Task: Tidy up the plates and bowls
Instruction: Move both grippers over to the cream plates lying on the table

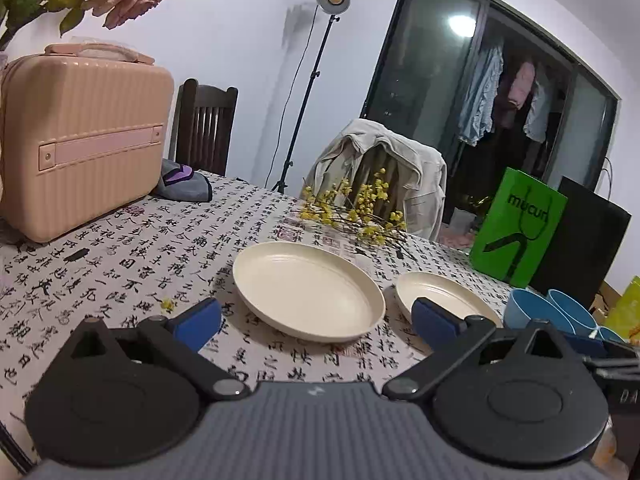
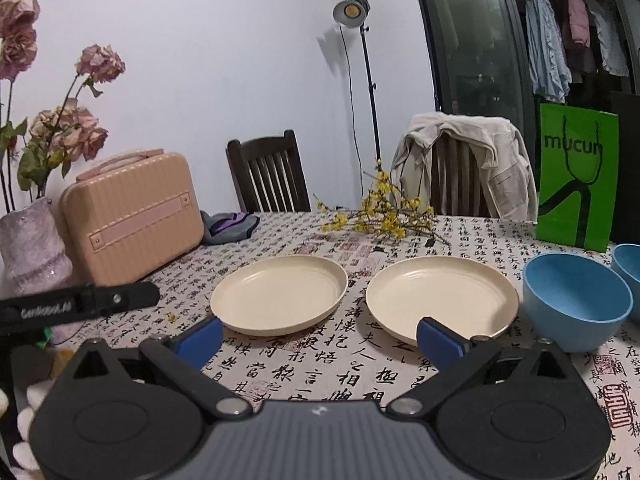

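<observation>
Plates of cream plastic, two round shallow ones, lay side by side, apart, on the calligraphy-print tablecloth [image 2: 320,368], just ahead of both tools. Right gripper [image 2: 320,336] hovered empty, fingers spread, nearer the right-hand plate [image 2: 442,298]; left gripper [image 1: 316,320], equally spread, faced the left-hand plate [image 1: 308,290]. Round blue bowls [image 2: 576,300] stood rightward, beyond the right tool.
</observation>
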`<state>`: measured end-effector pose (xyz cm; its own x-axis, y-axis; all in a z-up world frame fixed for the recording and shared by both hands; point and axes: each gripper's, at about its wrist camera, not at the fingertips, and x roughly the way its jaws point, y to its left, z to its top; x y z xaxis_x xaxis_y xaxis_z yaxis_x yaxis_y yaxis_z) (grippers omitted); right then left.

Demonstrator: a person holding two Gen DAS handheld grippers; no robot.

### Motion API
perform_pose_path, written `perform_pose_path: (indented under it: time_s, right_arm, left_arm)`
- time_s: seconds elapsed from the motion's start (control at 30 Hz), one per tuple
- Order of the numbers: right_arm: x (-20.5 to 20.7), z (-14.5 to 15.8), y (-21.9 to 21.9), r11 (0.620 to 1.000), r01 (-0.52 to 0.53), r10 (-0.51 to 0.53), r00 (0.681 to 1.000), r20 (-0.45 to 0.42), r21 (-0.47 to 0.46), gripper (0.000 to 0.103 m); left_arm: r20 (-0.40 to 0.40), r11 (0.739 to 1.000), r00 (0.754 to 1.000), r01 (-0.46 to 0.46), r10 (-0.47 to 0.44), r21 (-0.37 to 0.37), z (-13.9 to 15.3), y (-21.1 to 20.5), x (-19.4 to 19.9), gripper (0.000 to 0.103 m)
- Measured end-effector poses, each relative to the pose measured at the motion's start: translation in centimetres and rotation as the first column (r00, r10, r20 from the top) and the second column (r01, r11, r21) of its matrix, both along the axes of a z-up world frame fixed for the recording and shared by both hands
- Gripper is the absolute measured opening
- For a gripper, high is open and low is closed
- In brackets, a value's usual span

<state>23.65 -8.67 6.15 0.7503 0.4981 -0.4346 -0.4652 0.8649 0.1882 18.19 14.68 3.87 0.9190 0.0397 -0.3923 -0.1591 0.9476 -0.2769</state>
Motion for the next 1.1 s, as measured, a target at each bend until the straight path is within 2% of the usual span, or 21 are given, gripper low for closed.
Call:
perform_pose_path:
  time_s: [0.23, 0.63, 0.87, 1.1]
  right_arm:
    - [2.5, 0.2, 1.4, 1.0, -0.001, 0.001, 0.999, -0.042, -0.012, 0.103]
    - [7.8, 1.2, 3.4, 0.999, 0.052, -0.051, 0.993, -0.104, 0.002, 0.103]
    - [11.1, 1.1, 4.6, 0.996, 0.094, -0.093, 0.983, -0.161, 0.0, 0.103]
    - [13.8, 0.3, 5.6, 0.993, 0.121, -0.119, 0.971, -0.207, -0.004, 0.103]
  left_arm:
    - [-0.047, 0.999, 0.999, -0.024, 0.023, -0.026, 0.1, 1.2, 2.5, 0.103]
    - [-0.12, 0.988, 0.989, -0.099, 0.085, -0.115, -0.1, 3.7, 6.6, 0.103]
    - [-0.143, 0.968, 0.983, -0.144, 0.116, -0.206, 0.1, 5.2, 9.6, 0.103]
    - [-0.165, 0.945, 0.969, -0.22, 0.183, -0.24, -0.6, 6.6, 12.6, 0.103]
